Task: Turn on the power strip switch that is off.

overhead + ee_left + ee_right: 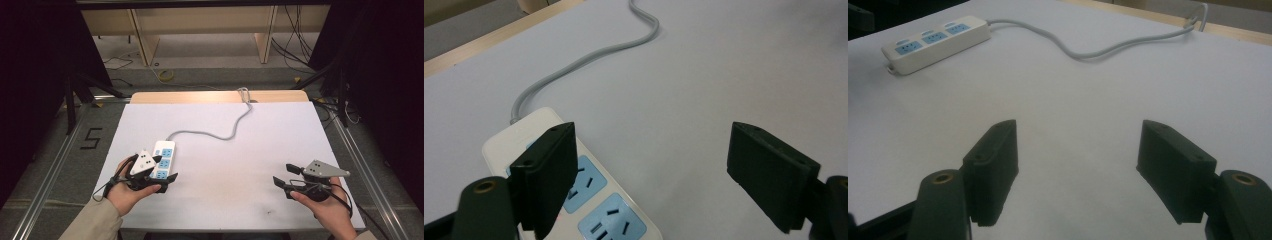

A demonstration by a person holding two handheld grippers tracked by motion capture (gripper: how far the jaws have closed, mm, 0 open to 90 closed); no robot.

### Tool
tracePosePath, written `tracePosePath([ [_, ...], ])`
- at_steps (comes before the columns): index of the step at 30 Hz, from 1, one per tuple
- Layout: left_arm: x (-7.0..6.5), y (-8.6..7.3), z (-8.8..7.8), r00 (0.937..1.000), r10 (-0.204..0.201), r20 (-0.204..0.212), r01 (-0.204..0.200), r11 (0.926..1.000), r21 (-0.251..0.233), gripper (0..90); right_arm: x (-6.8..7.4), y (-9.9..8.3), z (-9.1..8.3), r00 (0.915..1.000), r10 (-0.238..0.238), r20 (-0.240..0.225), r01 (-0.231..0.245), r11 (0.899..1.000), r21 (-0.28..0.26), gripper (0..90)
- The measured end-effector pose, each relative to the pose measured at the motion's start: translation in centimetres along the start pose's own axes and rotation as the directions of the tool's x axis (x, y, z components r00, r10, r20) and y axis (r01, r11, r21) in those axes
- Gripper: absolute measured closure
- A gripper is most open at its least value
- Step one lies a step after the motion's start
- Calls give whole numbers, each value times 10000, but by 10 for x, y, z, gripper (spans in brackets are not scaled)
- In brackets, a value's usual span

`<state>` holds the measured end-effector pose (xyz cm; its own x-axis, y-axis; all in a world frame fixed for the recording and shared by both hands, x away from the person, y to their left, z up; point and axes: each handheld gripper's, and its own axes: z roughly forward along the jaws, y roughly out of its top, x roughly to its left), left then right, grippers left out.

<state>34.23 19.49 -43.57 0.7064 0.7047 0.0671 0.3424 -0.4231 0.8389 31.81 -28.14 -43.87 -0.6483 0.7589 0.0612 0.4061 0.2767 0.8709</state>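
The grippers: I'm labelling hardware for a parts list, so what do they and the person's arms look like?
Each is a black handheld frame with two flat black jaws, brass-ringed holes at the jaw bases and a black trailing cable. The left gripper and right gripper each carry a grey three-cornered plate. The left sleeve is beige.

White table (240, 165) with a power strip (163, 159) lying flat on it

The table's white top has a bare wooden strip along its far edge. The power strip, white with blue sockets, lies near the left front part. Its grey cable (220, 134) runs in curves over the top to the far edge. The right half is bare save for a small dark mark (270, 212) near the front.
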Motion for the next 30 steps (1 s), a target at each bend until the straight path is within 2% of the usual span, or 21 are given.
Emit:
tracePosePath([
  [11, -1, -17, -11, 9999, 7, -102, -4, 9996, 294, 202, 0, 0, 0, 10000, -11, -19, 11, 10000, 11, 327],
  [17, -1, -19, -11, 9999, 46, -119, -41, 9993, 367, 201, 1, 0, 0, 10000, -24, -54, 24, 10000, 25, 326],
  [22, -2, -19, -9, 9997, 236, -58, -233, 9986, 465, 201, 0, 0, 1, 10000, -7, -50, 7, 10000, 18, 326],
  [30, -2, -19, -7, 9997, 233, -92, -229, 9985, 493, 201, 0, 0, 0, 10000, -17, -38, 17, 10000, 5, 326],
])
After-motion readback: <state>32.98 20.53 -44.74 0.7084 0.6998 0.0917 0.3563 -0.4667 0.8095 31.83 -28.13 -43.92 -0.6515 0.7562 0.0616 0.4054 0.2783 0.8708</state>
